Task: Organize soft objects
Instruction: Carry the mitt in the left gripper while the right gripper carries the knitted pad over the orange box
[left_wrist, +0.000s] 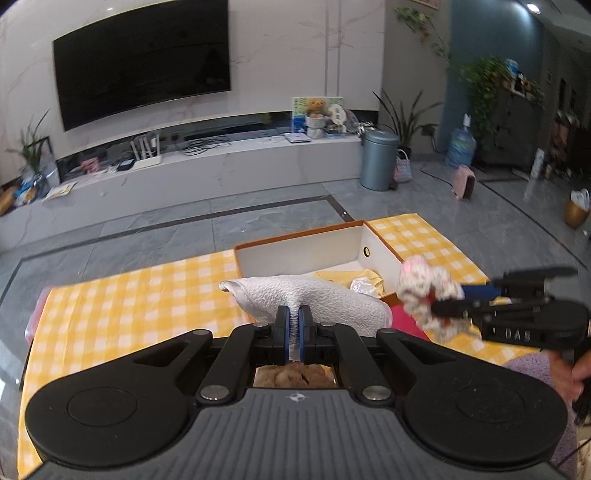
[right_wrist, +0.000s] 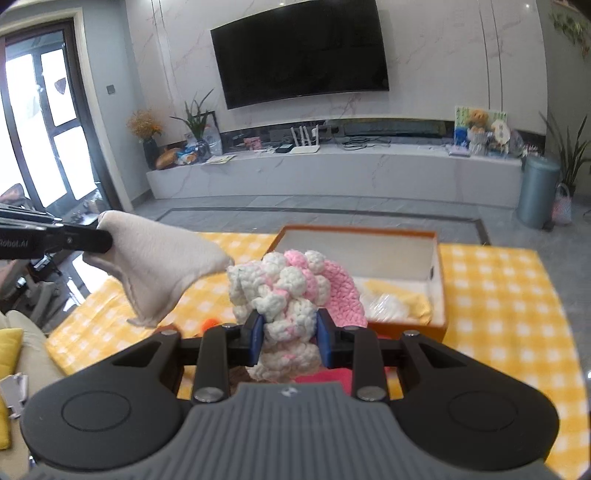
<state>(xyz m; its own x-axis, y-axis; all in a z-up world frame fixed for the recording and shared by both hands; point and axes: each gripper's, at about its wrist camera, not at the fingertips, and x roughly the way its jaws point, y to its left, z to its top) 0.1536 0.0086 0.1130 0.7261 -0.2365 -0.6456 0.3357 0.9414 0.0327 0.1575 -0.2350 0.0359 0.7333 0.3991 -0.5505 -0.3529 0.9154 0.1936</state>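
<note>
L gripper (left_wrist: 294, 325) tilted down, pinching white cloth (left_wrist: 314, 299); R gripper (right_wrist: 290, 338) clamps crochet (right_wrist: 291, 291).

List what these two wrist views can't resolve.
- Box contents: left wrist view, hidden behind the white cloth; right wrist view, behind the crochet piece.
- Brown item: only a patch shows through the left gripper.
- Right gripper in the left wrist view: motion-blurred.

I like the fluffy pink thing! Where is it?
The pink and white crochet piece is clamped in the right gripper, lifted just before the orange box.
</note>
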